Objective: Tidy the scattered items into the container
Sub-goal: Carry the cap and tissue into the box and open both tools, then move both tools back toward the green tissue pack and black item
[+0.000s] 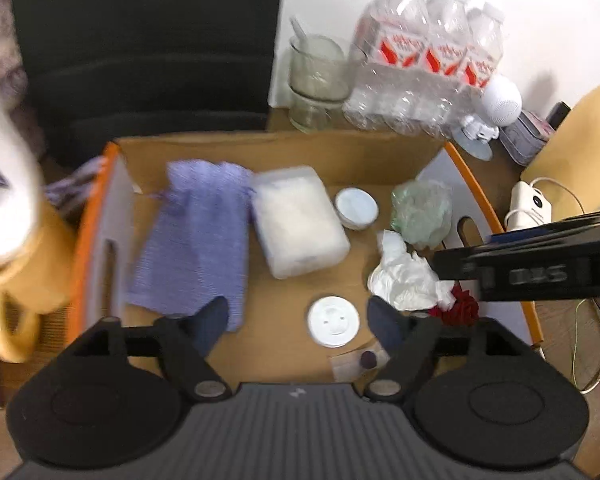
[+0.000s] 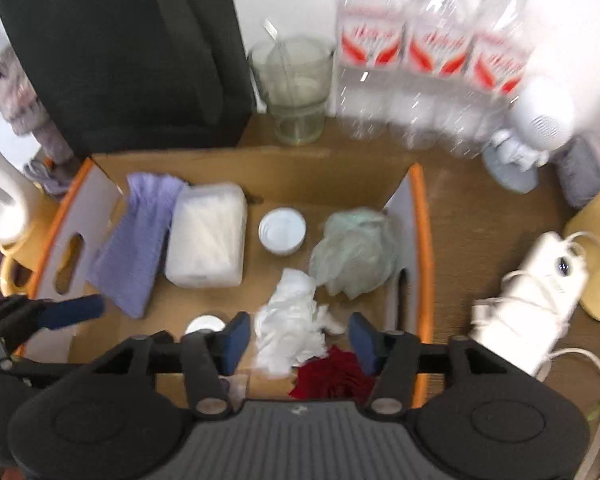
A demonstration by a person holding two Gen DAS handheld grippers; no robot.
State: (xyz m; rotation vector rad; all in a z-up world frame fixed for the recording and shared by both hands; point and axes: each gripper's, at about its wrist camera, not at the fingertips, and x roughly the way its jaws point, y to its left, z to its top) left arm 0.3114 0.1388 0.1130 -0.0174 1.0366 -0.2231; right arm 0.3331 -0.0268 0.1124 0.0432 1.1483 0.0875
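An open cardboard box (image 1: 260, 148) (image 2: 240, 168) with orange-edged flaps holds a purple cloth (image 1: 196, 236) (image 2: 140, 236), a white plastic case (image 1: 300, 220) (image 2: 208, 236), a small round tin (image 1: 356, 208), a crumpled green bag (image 1: 422, 212) (image 2: 356, 252), a white crumpled tissue (image 1: 404, 276) (image 2: 292, 320), a red fabric piece (image 1: 460, 306) (image 2: 336, 376) and a round white lid (image 1: 333, 322). My left gripper (image 1: 298, 320) hangs open over the box, above the lid. My right gripper (image 2: 299, 336) is open, its fingers either side of the tissue without pressing it.
Behind the box stand a glass jar (image 1: 318, 80), a pack of water bottles (image 1: 428, 60) and a black panel (image 1: 148, 40). To the right lie a white round gadget (image 1: 500, 98), a white charger with cable (image 2: 536, 276) and a yellow object (image 1: 576, 140). A yellow mug (image 1: 16, 320) sits left.
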